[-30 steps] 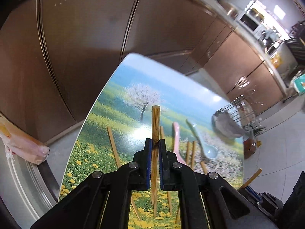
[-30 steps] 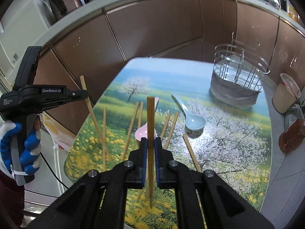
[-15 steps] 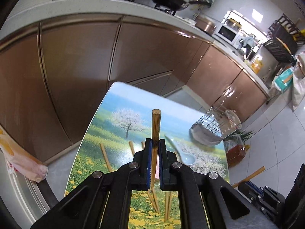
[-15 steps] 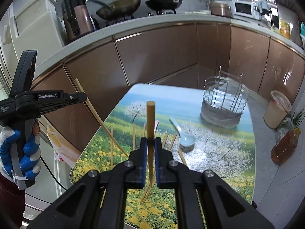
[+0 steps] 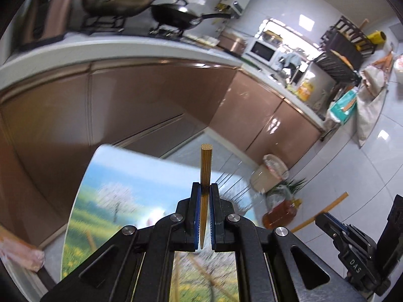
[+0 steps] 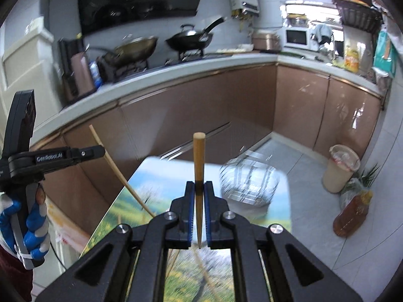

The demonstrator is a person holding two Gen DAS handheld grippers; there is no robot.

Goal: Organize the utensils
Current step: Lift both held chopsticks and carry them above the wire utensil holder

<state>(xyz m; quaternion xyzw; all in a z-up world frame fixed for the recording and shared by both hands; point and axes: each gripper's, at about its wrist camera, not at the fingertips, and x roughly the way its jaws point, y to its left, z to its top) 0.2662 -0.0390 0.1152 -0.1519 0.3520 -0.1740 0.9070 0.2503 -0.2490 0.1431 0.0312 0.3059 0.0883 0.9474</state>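
We hold one chopstick in each claw. In the left wrist view, our left gripper [image 5: 204, 193] has its blue pads pressed together on a ridged wooden chopstick [image 5: 205, 166], which runs straight along the line of the fingers: its blunt end juts out past the fingertips and its thin tip ends back between the pads. In the right wrist view, our right gripper [image 6: 199, 191] pinches a smooth chopstick [image 6: 198, 156] in the same manner, blunt end forward, point trailing between the pads. Both sticks are clear of the table [image 6: 279, 216], whose printed meadow surface lies below us and is blurred. More chopsticks [image 6: 205, 274] lie scattered on the table under the right gripper, though we cannot count them through the blur. The wire utensil basket [image 6: 248, 188] stands on the far right part of the table, ahead and right of the right gripper, with open air between it and the held stick. A gloved hand [image 6: 24, 226] grips the left tool at the left edge of the right wrist view. Beyond the table run brown cabinets [image 6: 201, 100]; a cream bin [image 6: 340, 170] and an amber bottle [image 6: 351, 215] stand on the floor to the right.
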